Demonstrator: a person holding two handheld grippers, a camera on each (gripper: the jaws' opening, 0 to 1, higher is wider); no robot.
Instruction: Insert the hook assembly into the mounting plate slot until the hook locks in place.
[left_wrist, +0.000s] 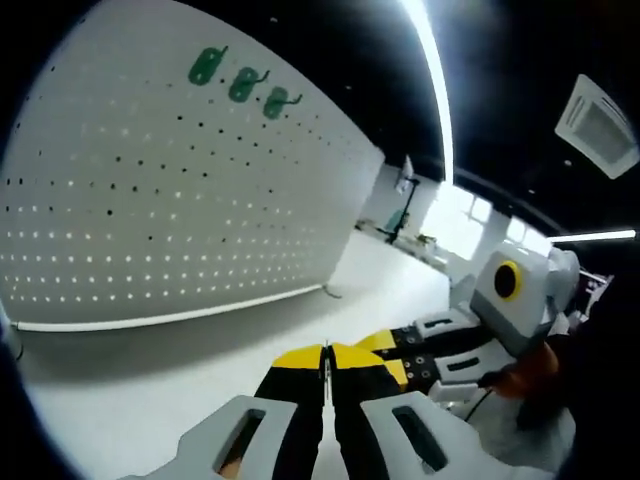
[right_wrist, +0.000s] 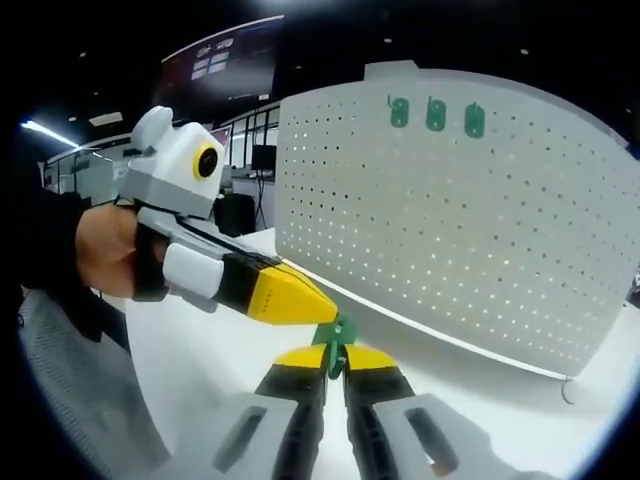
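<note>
Right hand-held gripper (right_wrist: 335, 365) clamps a green hook (right_wrist: 337, 340); left (left_wrist: 325, 375) clenched empty. Pegboard (right_wrist: 450, 230) carries 3 hooks; insertion remains.

Three hooks (right_wrist: 432, 114) on pegboard (right_wrist: 450, 240) top, pegboard standing on table (right_wrist: 200, 370)

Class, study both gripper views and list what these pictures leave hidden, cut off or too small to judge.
- Held green hook, right gripper view: both grippers' yellow tips cover most of it, so its shape is unclear.
- Three mounted hooks on the pegboard, left gripper view: too small to judge seating.
- Left gripper, left gripper view: contents between closed tips hidden.
</note>
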